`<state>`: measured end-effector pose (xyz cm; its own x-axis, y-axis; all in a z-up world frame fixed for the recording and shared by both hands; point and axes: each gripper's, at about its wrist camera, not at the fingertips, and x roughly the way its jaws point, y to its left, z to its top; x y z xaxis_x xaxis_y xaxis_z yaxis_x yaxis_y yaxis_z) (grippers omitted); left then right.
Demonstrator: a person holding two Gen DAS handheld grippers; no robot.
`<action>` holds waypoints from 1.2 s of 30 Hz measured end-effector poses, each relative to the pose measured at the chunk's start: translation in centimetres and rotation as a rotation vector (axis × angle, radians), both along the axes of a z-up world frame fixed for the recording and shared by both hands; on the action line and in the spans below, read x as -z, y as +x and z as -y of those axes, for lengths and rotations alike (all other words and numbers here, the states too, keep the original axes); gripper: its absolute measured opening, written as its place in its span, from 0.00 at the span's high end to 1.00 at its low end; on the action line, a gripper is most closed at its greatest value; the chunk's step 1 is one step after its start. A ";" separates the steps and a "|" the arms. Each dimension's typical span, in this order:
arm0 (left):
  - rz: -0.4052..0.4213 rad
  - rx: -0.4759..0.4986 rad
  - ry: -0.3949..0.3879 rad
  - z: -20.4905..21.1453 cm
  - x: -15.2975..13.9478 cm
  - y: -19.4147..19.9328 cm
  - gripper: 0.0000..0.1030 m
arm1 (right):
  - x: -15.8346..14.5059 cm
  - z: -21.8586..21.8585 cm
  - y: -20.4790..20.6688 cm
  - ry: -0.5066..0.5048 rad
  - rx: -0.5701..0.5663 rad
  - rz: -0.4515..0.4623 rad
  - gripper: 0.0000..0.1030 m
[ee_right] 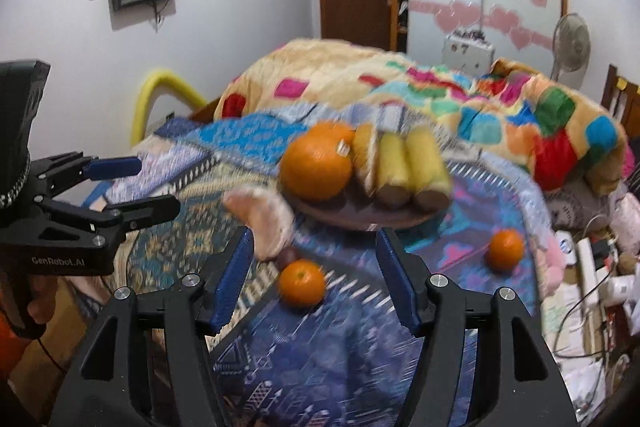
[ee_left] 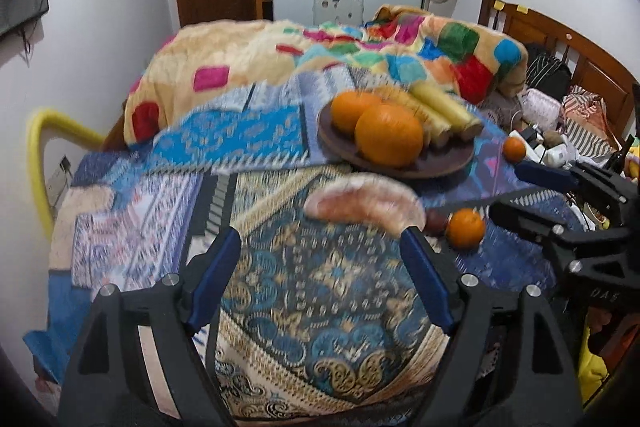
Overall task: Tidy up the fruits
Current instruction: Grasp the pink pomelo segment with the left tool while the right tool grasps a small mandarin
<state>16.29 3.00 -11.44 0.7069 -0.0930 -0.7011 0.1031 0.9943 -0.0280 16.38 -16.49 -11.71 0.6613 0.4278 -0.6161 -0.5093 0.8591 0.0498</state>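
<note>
both hand-held grippers (ee_left: 320, 283) (ee_right: 316, 279) agape, empty; two oranges (ee_left: 388, 135) (plated), two tangerines (ee_right: 302, 283) loose

Two big oranges (ee_left: 376, 123) share the wooden plate (ee_left: 448, 163); two tangerines (ee_right: 302, 283) lie loose.

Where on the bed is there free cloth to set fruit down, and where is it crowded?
Free: patterned cloth left of the plate and near the left gripper. Crowded: the plate itself, and around the pink slice and small orange.

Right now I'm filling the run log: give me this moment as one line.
left claw: open, empty | right claw: open, empty | plate: two oranges, bananas | loose: pink wedge, two small oranges
</note>
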 end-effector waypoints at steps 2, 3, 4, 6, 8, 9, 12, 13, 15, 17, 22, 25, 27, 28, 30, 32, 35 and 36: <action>-0.023 -0.011 -0.013 -0.5 0.9 0.0 0.20 | 1.2 -0.4 0.3 -0.008 -0.010 -0.030 0.42; -0.031 -0.014 -0.018 -0.7 1.3 0.0 0.20 | 1.8 -0.6 0.6 -0.015 -0.010 -0.042 0.42; -0.040 -0.016 -0.023 -0.7 1.7 0.0 0.20 | 2.1 -0.6 0.7 -0.018 -0.011 -0.052 0.42; -0.056 -0.019 -0.029 -0.8 2.3 0.1 0.20 | 3.1 -0.8 1.3 -0.016 -0.020 -0.087 0.48; -0.068 -0.017 -0.031 -0.8 2.7 0.2 0.20 | 3.8 -1.0 1.4 -0.020 -0.026 -0.113 0.66; -0.074 -0.014 -0.033 -0.6 2.9 0.3 0.20 | 4.1 -1.0 1.5 -0.024 -0.031 -0.125 0.70; -0.083 0.003 -0.038 0.2 3.0 0.7 0.20 | 4.2 -0.5 1.2 -0.006 -0.039 -0.125 0.70; -0.083 0.009 -0.037 0.5 3.0 0.9 0.20 | 4.1 -0.3 1.1 -0.005 -0.040 -0.120 0.70; -0.082 0.021 -0.031 1.4 2.9 1.5 0.20 | 3.9 0.0 0.7 -0.005 -0.039 -0.104 0.70; -0.084 0.025 -0.031 2.2 2.7 2.4 0.20 | 3.6 0.7 0.6 -0.002 -0.029 -0.093 0.70; -0.122 -0.029 -0.053 3.9 2.6 5.7 0.13 | 2.7 2.5 0.9 0.017 0.016 -0.066 0.70; -0.148 -0.067 -0.073 4.4 3.1 7.3 0.10 | 2.6 3.6 0.9 0.030 0.035 -0.065 0.70; -0.175 -0.089 -0.078 4.6 3.8 8.1 0.10 | 2.8 4.2 1.0 0.035 0.043 -0.071 0.70; -0.188 -0.102 -0.075 4.8 4.1 8.5 0.10 | 2.9 4.4 1.0 0.038 0.046 -0.075 0.70; -0.206 -0.125 -0.045 5.0 4.8 9.0 0.05 | 3.0 4.7 1.1 0.045 0.050 -0.081 0.70; -0.218 -0.121 -0.029 5.1 5.3 9.3 0.04 | 3.1 4.8 1.3 0.056 0.047 -0.090 0.70; -0.221 -0.113 -0.025 4.3 5.2 8.7 0.04 | 3.0 4.7 1.1 0.067 0.041 -0.087 0.70; -0.222 -0.107 -0.022 3.8 5.1 8.3 0.04 | 2.9 4.8 1.1 0.068 0.038 -0.084 0.70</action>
<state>24.54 -0.79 -16.57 0.5424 -0.0432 -0.8390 -0.0137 0.9981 -0.0603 17.45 -21.25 -14.59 0.6253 0.4459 -0.6404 -0.4680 0.8710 0.1496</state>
